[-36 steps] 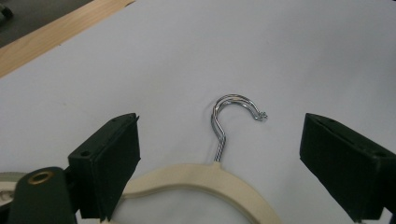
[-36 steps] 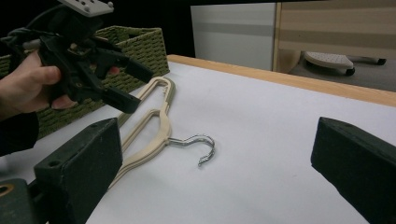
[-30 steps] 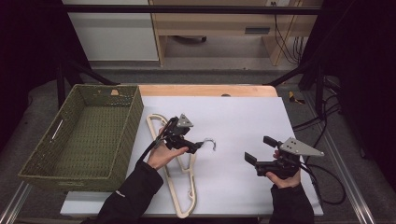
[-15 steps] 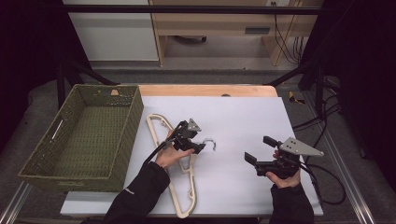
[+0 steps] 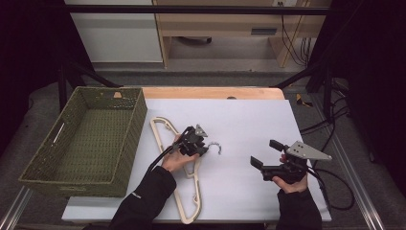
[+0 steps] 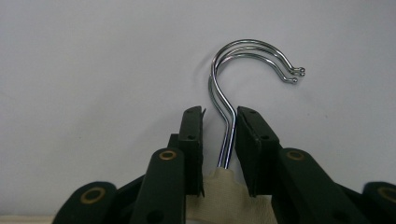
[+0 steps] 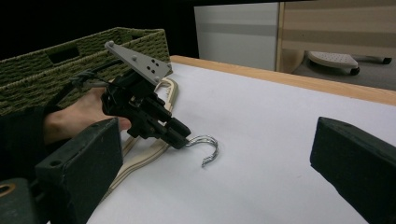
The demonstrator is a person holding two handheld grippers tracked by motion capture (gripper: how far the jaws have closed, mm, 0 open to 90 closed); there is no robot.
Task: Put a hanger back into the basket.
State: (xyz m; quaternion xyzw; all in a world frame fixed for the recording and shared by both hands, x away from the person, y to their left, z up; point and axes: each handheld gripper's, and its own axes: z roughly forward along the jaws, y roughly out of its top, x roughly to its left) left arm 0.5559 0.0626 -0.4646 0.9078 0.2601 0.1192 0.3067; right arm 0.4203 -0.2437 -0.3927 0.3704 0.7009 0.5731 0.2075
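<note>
- The hangers (image 5: 184, 191), cream-coloured and stacked, are laid flat on the white table (image 5: 249, 120), just beside the basket (image 5: 86, 143), which is seen at their 9 o'clock in the high view.
- Their chrome hooks (image 6: 243, 60) are pointed toward 3 o'clock in the high view; in the left gripper view they rise toward 12 o'clock and are curled over to 2 o'clock, one lying over the other.
- The left gripper (image 5: 203, 149) is set over the necks of the hooks, where the wire meets the cream body.
- Its jaws have just been closing, and the wire shanks are bracketed between them: the right-hand pad is seen at the wire, while a narrow gap is left on the other side, so a firm pinch is not shown.
- The left hand (image 5: 176, 159) is rested on the hangers' upper arm.
- The right gripper (image 5: 265, 153) is held above the table at the hooks' 4 o'clock in the high view, well apart from them.
- Its jaws are spread wide and nothing is held between them; they are aimed toward the left gripper.
</note>
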